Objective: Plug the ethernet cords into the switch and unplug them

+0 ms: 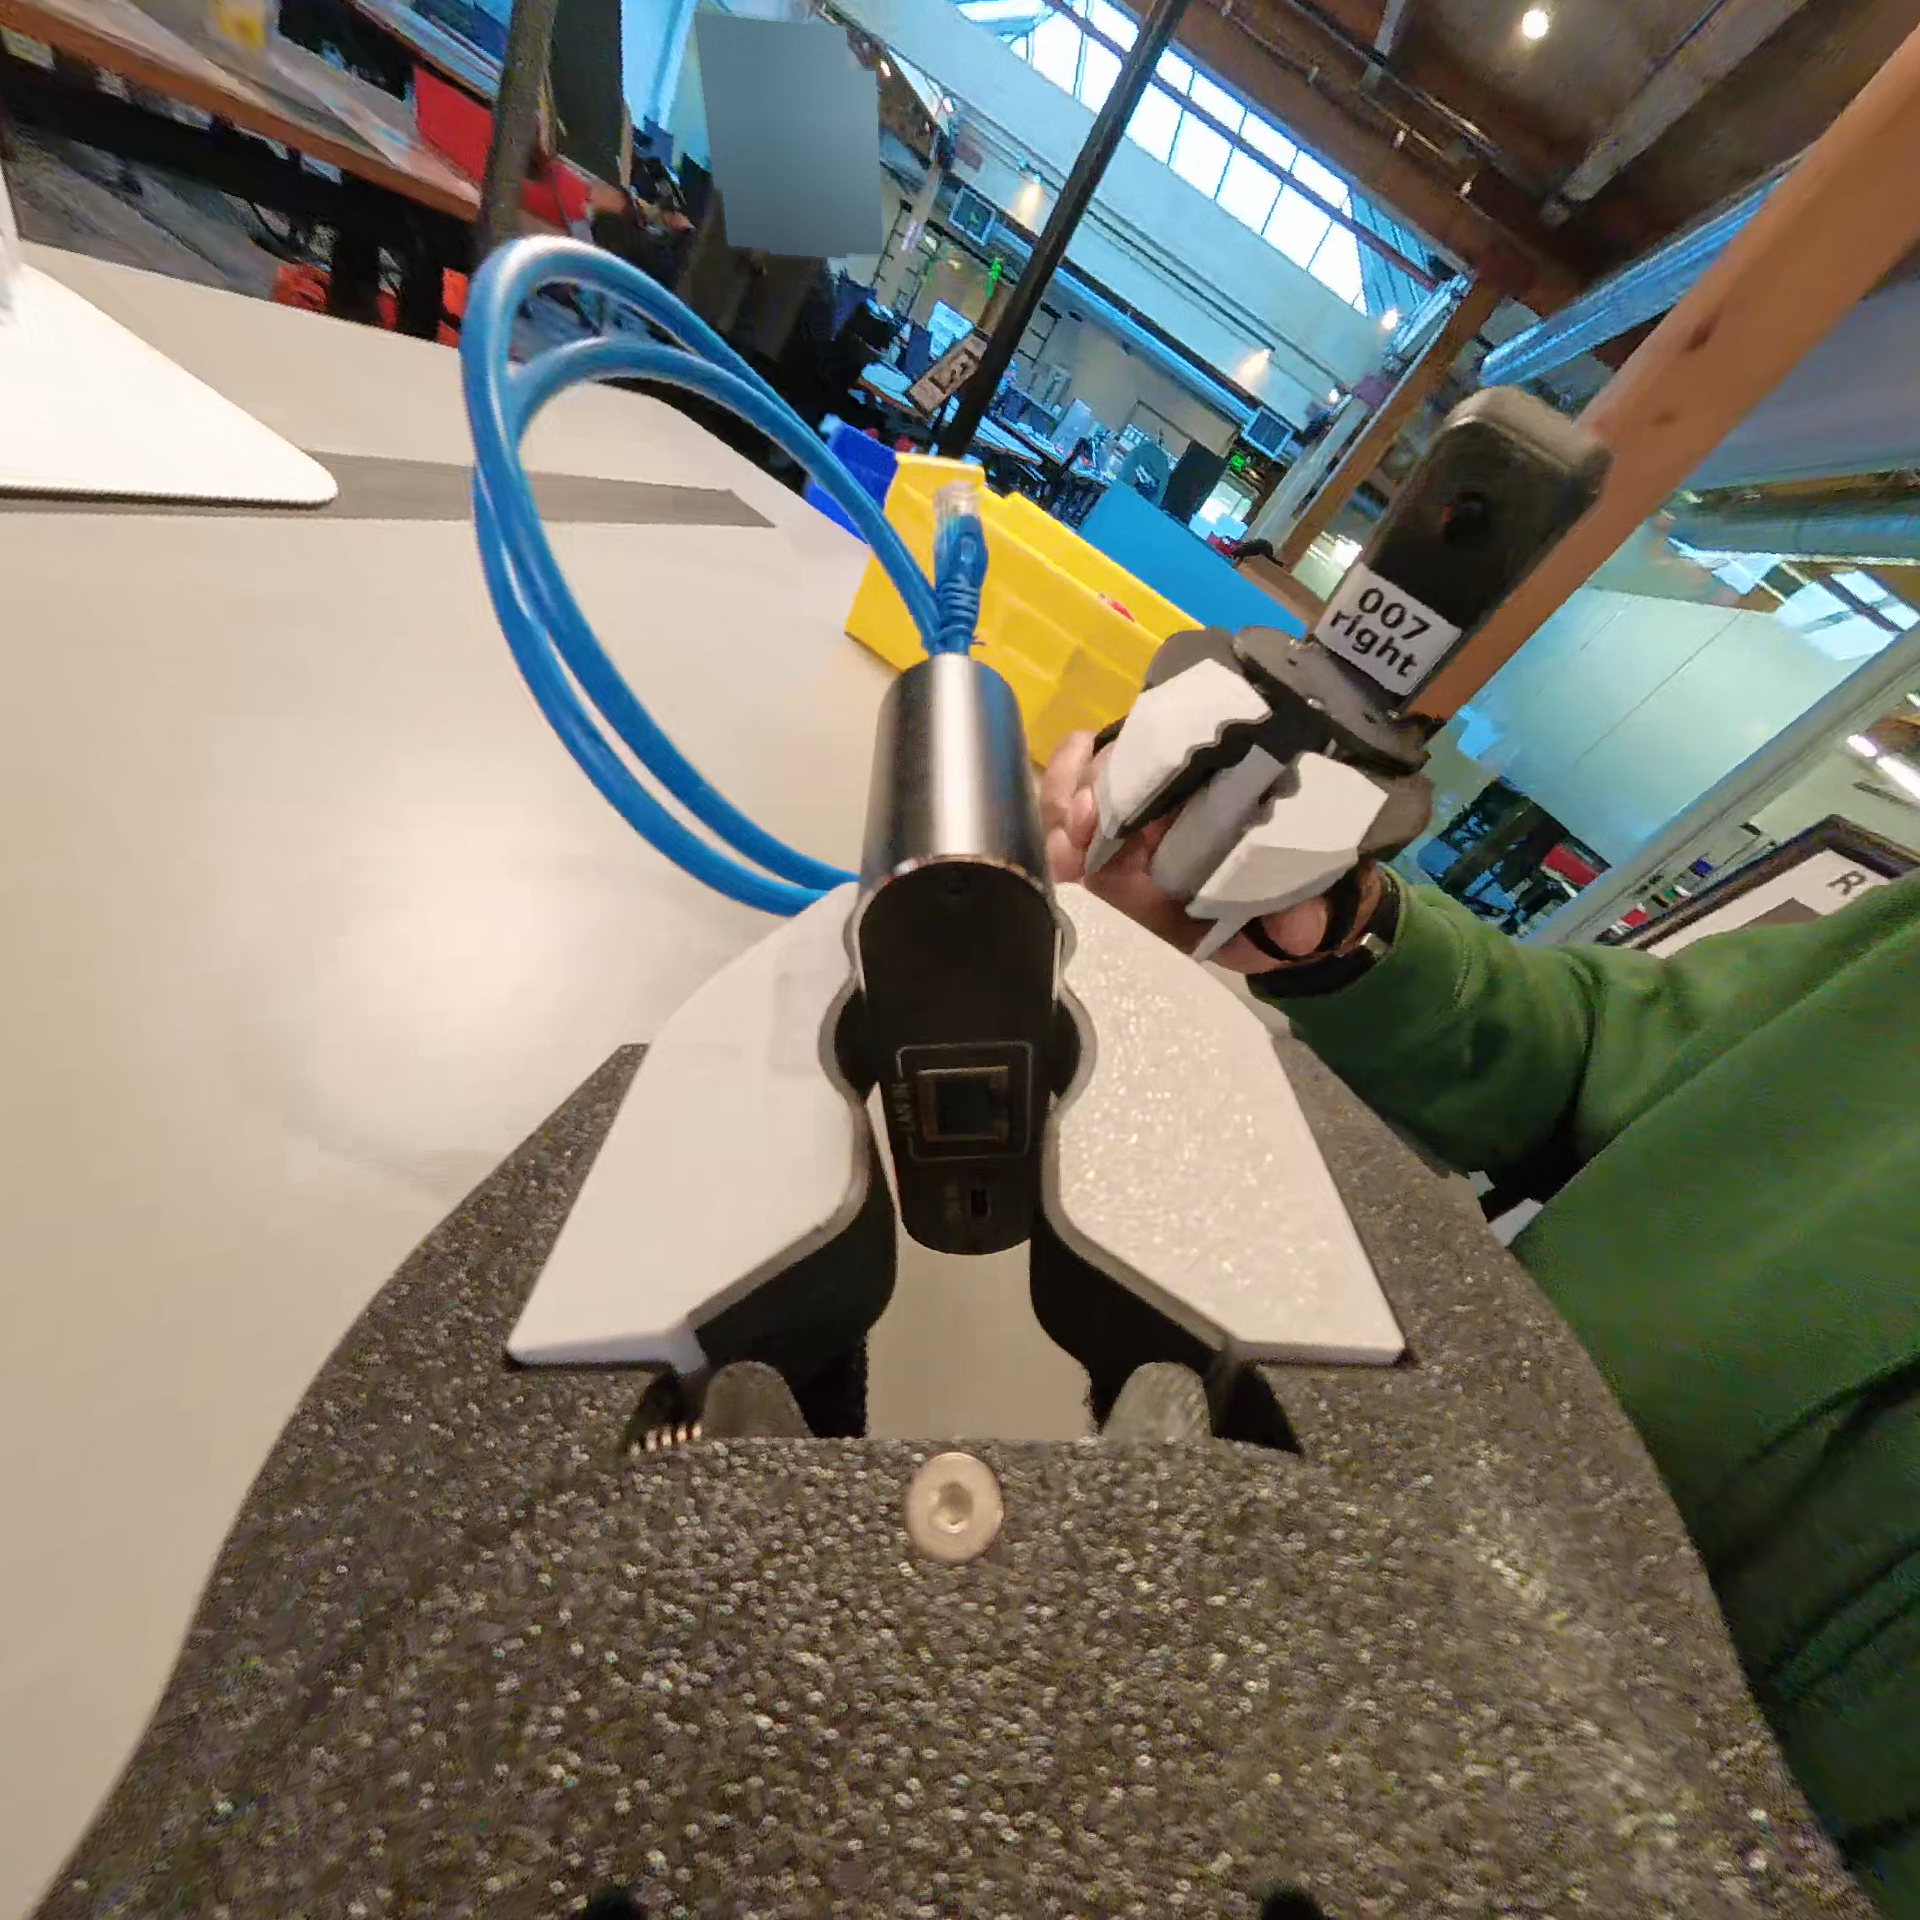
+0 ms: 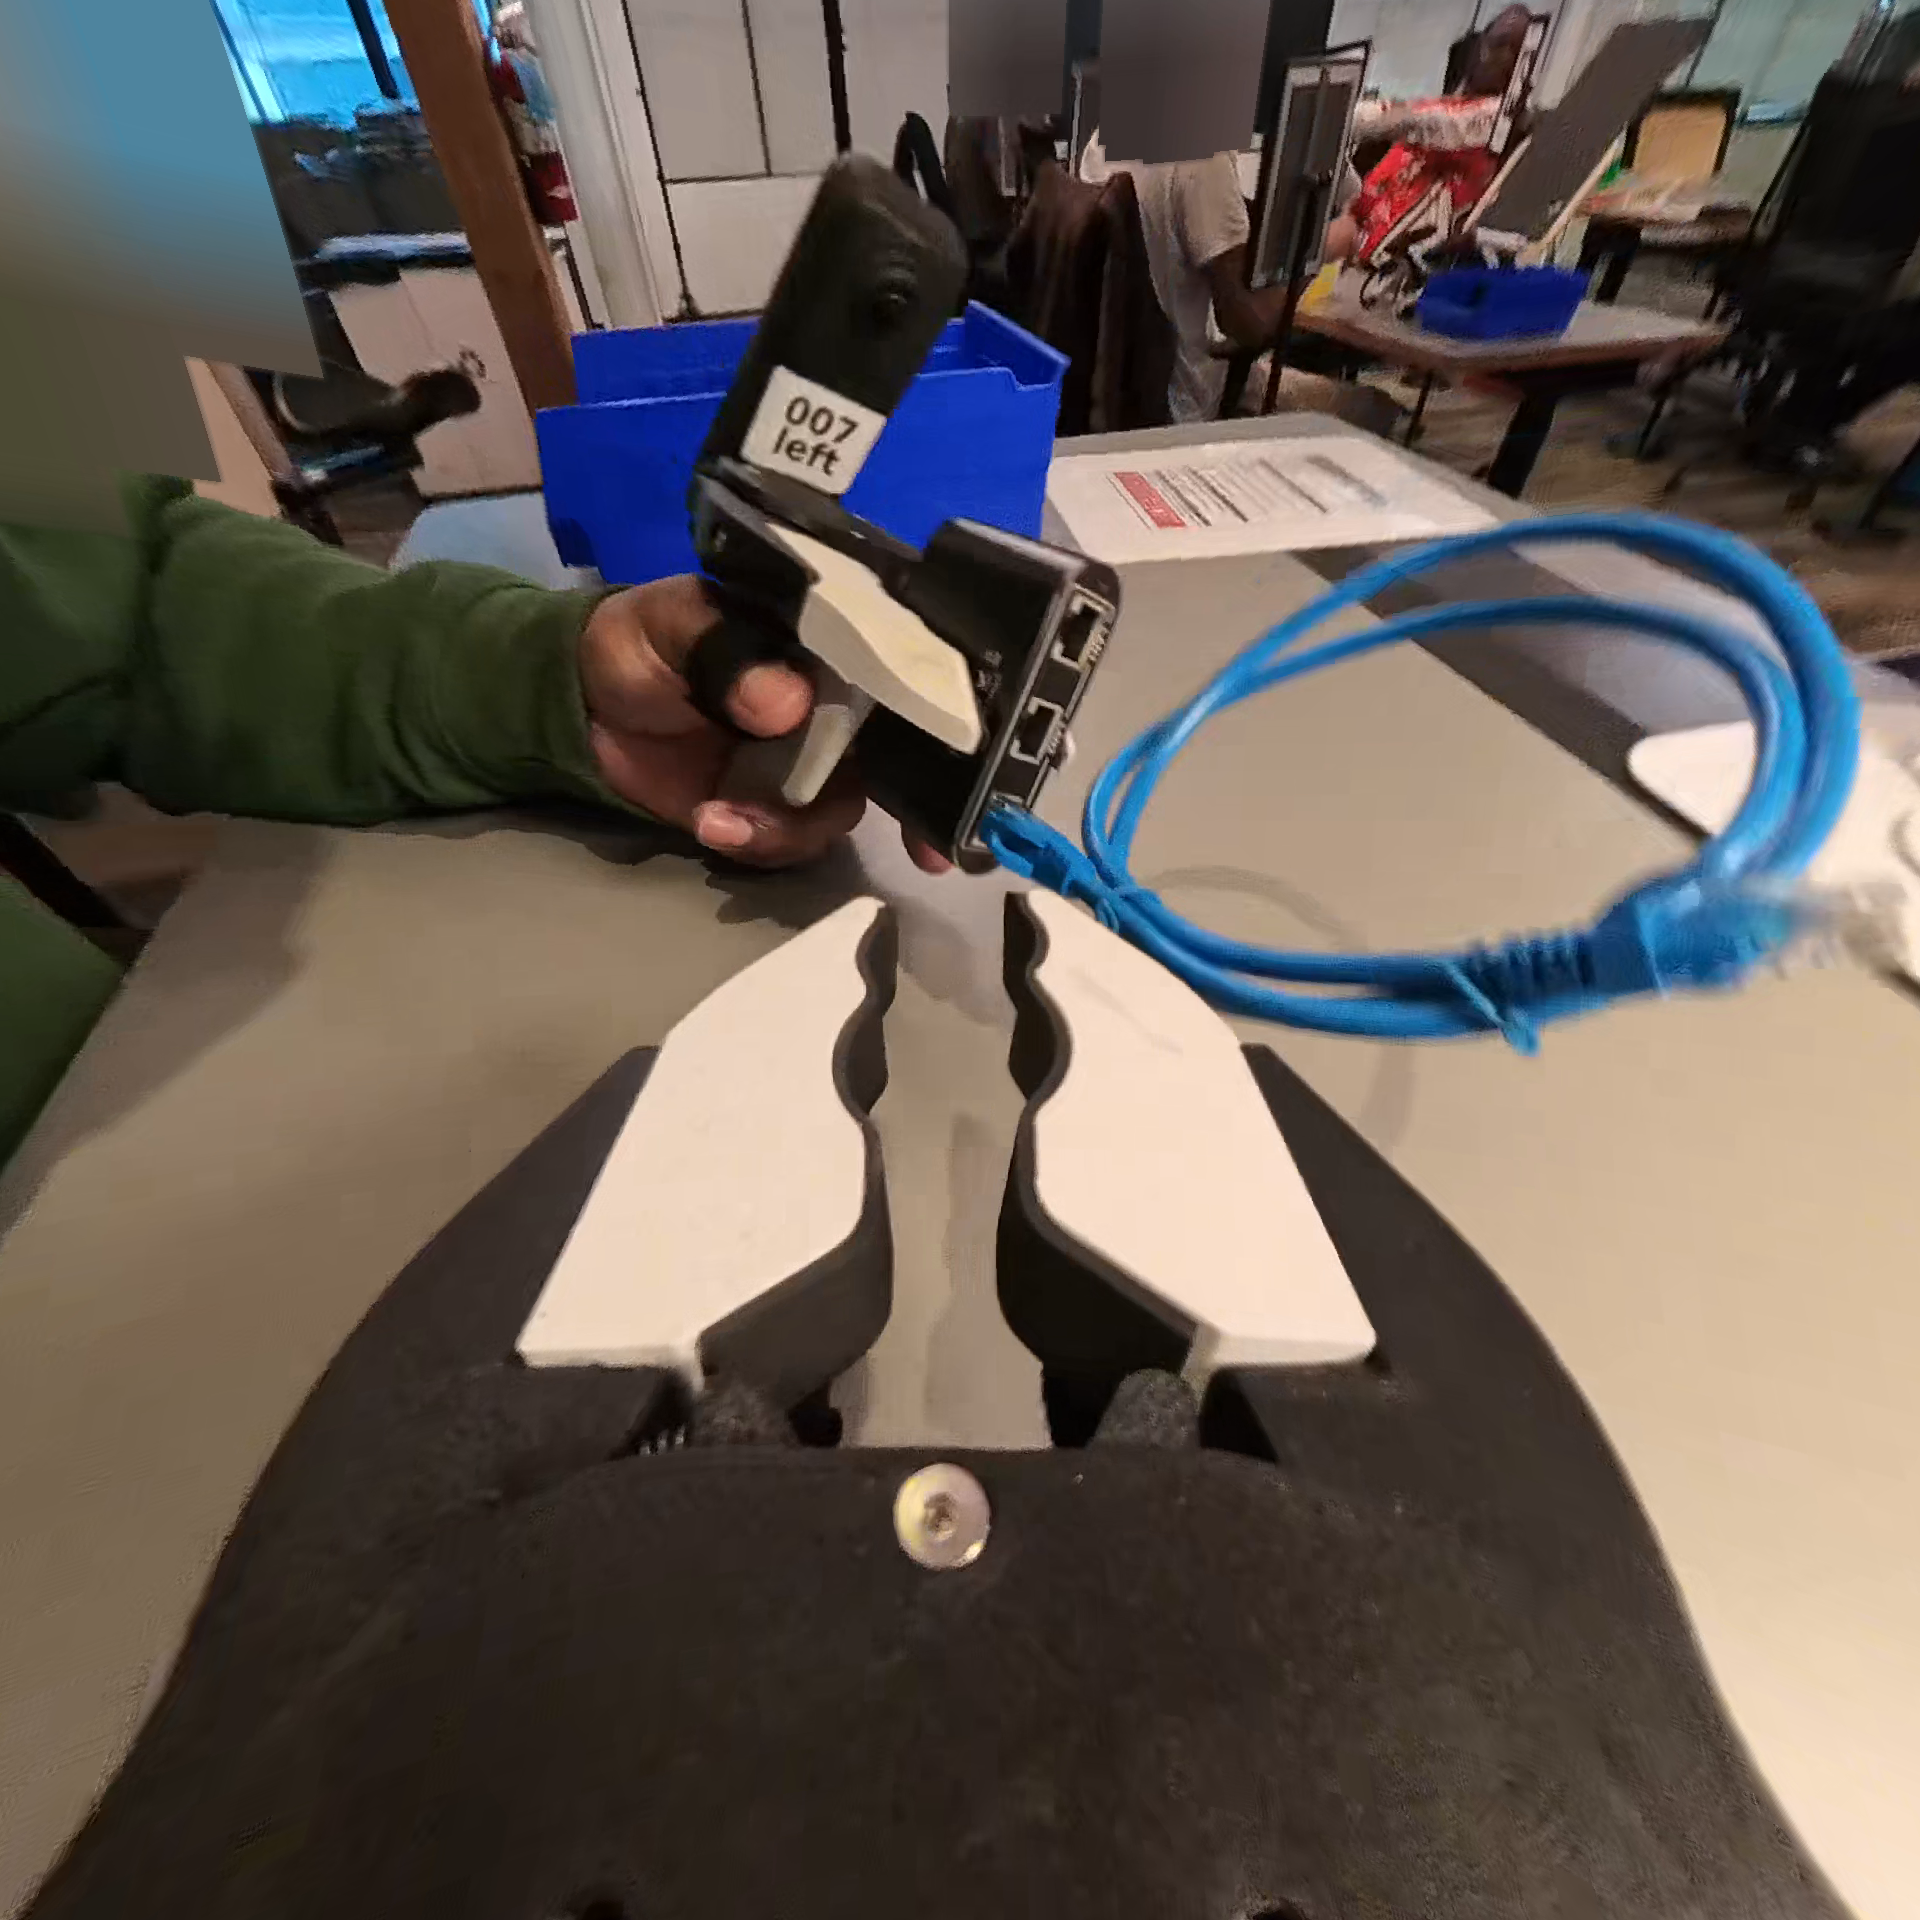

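Observation:
My left gripper (image 1: 956, 914) is shut on a black network switch (image 1: 961, 1049) and holds it above the table, one port facing the camera. In the right wrist view the switch (image 2: 1003, 587) shows a row of ports. A blue ethernet cord (image 2: 1351, 987) has one plug (image 2: 1023, 842) in the lowest port. The cord loops in the air, and its other plug (image 2: 1683, 940) hangs free to the right. That free plug (image 1: 958, 540) stands above the switch in the left wrist view. My right gripper (image 2: 948, 914) is open and empty, just below the switch.
The grey table (image 1: 260, 831) carries a yellow bin (image 1: 1039, 613), a blue bin (image 2: 966, 457), a white pad (image 1: 104, 416) and a printed sheet (image 2: 1247, 488). A person's green sleeves (image 1: 1558, 1039) hold both grippers. A wooden post (image 1: 1714, 312) stands behind. The left gripper's tips are roughly 6 cm from the right gripper's.

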Motion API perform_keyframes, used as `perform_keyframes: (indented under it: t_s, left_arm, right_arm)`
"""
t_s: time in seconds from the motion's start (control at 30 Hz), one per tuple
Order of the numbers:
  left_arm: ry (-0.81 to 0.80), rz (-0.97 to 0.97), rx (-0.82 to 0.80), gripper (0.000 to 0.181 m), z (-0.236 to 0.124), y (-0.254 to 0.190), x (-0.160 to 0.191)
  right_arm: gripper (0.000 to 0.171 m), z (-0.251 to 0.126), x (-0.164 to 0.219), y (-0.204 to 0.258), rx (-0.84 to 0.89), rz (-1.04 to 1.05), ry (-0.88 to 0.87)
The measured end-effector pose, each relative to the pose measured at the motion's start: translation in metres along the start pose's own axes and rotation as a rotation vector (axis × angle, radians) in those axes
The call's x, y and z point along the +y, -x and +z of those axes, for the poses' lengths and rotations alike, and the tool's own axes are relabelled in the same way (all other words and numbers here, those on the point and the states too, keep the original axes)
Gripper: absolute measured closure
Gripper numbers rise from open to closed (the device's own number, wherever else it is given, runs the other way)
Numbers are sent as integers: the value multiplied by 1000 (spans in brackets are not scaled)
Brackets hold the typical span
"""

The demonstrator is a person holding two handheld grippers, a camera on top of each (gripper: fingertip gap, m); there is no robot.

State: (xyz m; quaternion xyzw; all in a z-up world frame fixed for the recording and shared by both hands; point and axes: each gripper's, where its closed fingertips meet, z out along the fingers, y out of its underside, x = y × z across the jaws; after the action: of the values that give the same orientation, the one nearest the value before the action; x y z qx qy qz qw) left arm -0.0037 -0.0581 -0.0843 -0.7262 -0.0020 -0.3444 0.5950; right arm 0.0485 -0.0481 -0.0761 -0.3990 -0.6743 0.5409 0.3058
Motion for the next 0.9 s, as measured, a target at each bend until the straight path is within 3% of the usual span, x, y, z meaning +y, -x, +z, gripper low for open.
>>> perform_keyframes:
  t_s: [0.2,0.4,0.53,0.9]
  left_arm:
    - [118,135,43,153,11,-19,17]
    - [183,471,61,153,14,-35,28]
    - [208,595,115,153,17,-48,38]
    - [198,625,205,153,14,-59,41]
  right_arm:
    - [148,10,-6,18,61,-281,13]
    - [147,16,15,20,70,-388,178]
    - [148,18,25,23,73,-464,244]
    - [152,19,36,32,10,-468,297]
